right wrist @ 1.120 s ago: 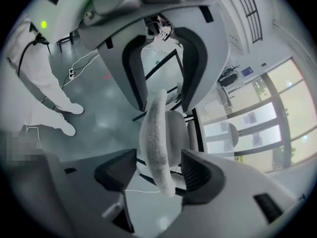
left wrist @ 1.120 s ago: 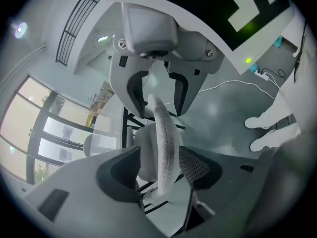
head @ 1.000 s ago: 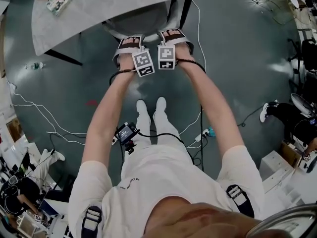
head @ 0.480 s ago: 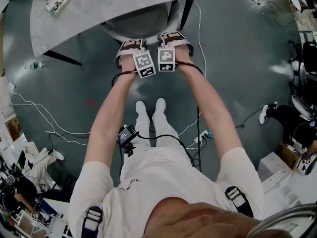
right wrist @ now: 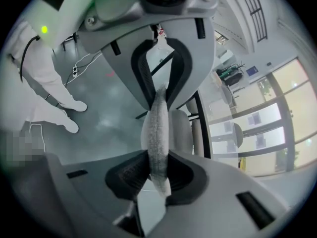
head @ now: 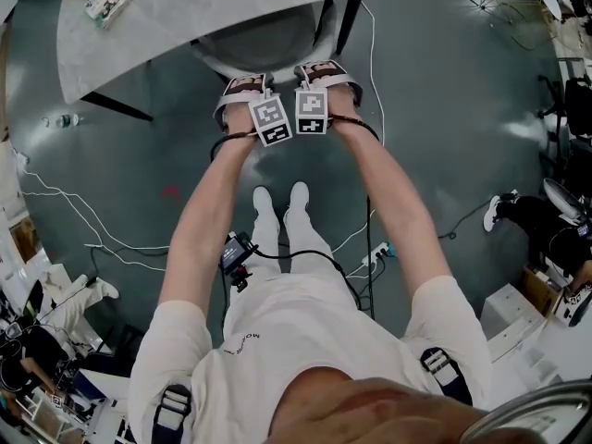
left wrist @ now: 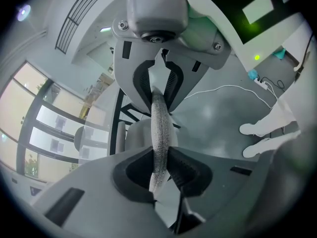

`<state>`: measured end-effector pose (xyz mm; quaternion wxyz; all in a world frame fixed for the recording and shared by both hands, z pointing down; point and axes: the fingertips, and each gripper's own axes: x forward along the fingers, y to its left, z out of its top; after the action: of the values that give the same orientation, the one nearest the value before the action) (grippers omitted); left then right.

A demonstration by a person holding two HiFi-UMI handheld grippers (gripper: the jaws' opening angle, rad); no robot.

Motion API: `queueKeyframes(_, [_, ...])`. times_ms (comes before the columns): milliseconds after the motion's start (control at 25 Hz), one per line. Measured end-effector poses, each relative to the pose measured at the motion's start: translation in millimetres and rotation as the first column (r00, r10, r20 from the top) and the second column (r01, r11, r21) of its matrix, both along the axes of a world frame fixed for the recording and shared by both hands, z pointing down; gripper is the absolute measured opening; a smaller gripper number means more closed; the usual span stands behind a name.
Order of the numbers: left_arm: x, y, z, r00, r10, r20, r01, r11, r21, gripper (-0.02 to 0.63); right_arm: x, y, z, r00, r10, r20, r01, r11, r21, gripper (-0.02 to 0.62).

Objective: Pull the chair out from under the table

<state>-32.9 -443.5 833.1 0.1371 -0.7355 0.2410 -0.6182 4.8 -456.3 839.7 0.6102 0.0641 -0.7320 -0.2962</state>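
A grey fabric chair point(head: 264, 49) stands tucked under the pale table point(head: 185, 17), with only its back showing past the table edge. Both grippers reach down side by side onto the top edge of the chair's back. In the left gripper view my left gripper point(head: 242, 83) has the thin grey back edge point(left wrist: 159, 128) between its jaws. The jaws are closing, and the pads point(left wrist: 184, 168) touch the fabric. My right gripper point(head: 326, 66) holds the same edge point(right wrist: 157, 128) a little further right. Its jaws are closing too, pads point(right wrist: 132, 175) pressed on the fabric.
A black table leg point(head: 116, 106) slants to the left of the chair. On the floor lie a bottle point(head: 65, 122), white cables and a power strip point(head: 384, 251). My feet point(head: 282, 202) stand just behind the chair. Small packets point(head: 106, 3) lie on the table. Another person point(head: 536, 215) is at right.
Both hands stay at the chair's back edge, shifted only slightly. The chair stands in the same place under the table.
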Motion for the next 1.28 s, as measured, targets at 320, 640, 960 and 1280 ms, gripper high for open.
queueKeyframes(320, [3, 26, -5, 1.000, 0.006, 0.000, -0.006, 1.000, -0.019, 0.072, 5, 28, -5, 1.000, -0.002, 0.002, 0.002, 1.000, -0.007, 0.092])
queueKeyframes(640, [23, 69, -6, 1.000, -0.004, -0.014, 0.003, 0.999, -0.052, 0.069, 23, 70, -5, 1.000, -0.021, -0.014, 0.021, 0.999, -0.033, 0.091])
queueKeyframes(960, [29, 110, -9, 1.000, -0.009, -0.013, 0.008, 0.998, -0.070, 0.069, 30, 113, -8, 1.000, -0.025, -0.014, 0.024, 0.998, -0.054, 0.091])
queueKeyframes(1280, [36, 152, -9, 1.000, -0.010, -0.011, 0.009, 0.996, -0.089, 0.070, 37, 155, -9, 1.000, -0.024, -0.014, 0.023, 0.997, -0.070, 0.089])
